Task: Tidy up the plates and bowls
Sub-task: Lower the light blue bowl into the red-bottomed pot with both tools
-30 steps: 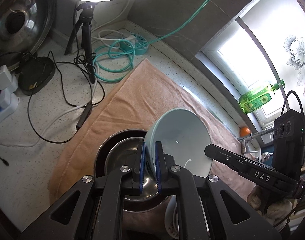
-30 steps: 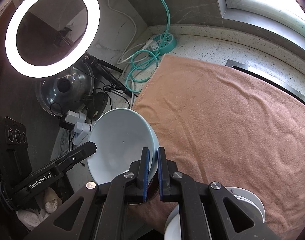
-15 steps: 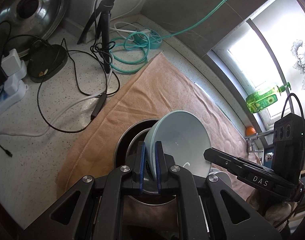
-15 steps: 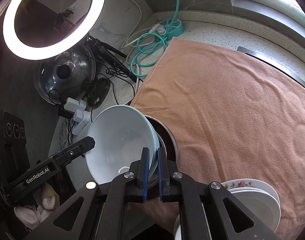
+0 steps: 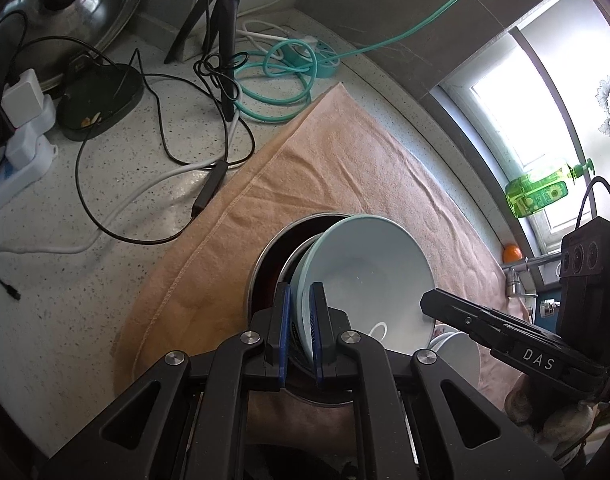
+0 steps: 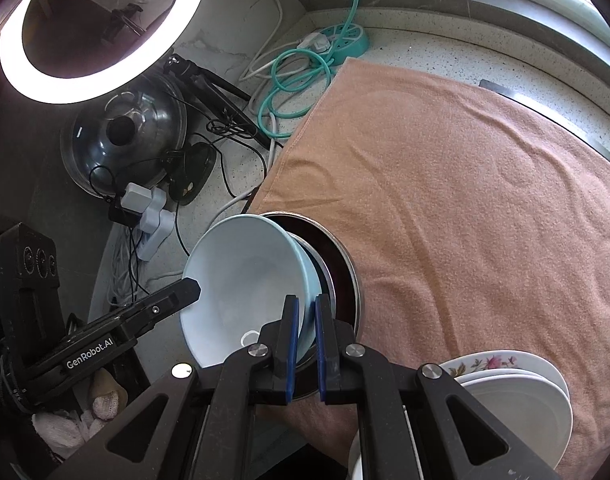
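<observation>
A pale blue bowl (image 5: pixel 369 268) (image 6: pixel 245 280) hangs tilted just above a steel bowl with a dark inside (image 5: pixel 277 256) (image 6: pixel 341 264) on the peach towel (image 5: pixel 345 160) (image 6: pixel 465 200). My left gripper (image 5: pixel 301 332) is shut on the blue bowl's near rim. My right gripper (image 6: pixel 305 340) is shut on the opposite rim. In the left wrist view the right gripper (image 5: pixel 505 340) reaches in from the right. In the right wrist view the left gripper (image 6: pixel 105 340) reaches in from the left. A stack of white plates (image 6: pixel 517 396), one flowered, sits at the lower right.
Left of the towel, the speckled counter (image 5: pixel 65 280) holds tangled black and white cables (image 5: pixel 145 184), a teal coiled cord (image 5: pixel 281 76), a tripod (image 5: pixel 225 20), a power strip (image 5: pixel 21 148) and a steel lid (image 6: pixel 125 144). A green soap bottle (image 5: pixel 541 192) stands by the window.
Both grippers have carried the blue bowl downward, closer over the steel bowl. The plate stack has come further into the right wrist view.
</observation>
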A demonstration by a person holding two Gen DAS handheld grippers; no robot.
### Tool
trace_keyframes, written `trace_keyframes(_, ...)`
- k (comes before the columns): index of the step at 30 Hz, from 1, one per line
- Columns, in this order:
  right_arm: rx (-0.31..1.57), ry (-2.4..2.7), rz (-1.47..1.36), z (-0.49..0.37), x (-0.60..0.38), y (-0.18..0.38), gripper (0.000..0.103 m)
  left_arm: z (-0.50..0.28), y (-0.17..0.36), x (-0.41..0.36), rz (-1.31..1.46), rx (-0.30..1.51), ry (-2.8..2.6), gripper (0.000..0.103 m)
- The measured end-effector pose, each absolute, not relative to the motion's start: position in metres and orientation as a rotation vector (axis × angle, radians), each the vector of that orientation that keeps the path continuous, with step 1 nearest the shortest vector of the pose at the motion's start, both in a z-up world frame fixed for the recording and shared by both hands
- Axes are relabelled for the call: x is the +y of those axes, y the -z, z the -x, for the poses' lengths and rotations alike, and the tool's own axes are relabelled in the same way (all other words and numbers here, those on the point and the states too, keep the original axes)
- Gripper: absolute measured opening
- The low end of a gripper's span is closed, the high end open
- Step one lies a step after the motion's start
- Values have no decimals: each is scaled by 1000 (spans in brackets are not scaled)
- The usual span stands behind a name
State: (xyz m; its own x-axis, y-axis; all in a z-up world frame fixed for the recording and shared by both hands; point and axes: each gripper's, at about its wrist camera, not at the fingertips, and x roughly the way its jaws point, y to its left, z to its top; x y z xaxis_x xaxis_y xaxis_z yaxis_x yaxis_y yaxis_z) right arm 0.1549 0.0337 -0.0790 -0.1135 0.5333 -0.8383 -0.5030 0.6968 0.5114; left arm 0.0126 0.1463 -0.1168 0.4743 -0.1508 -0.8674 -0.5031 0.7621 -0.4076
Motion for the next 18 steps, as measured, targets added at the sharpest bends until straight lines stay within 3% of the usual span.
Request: trace_keyframes(18, 1458, -863, -13, -151, 36, 92, 7, -12, 127, 147, 707, 1093, -233, 8)
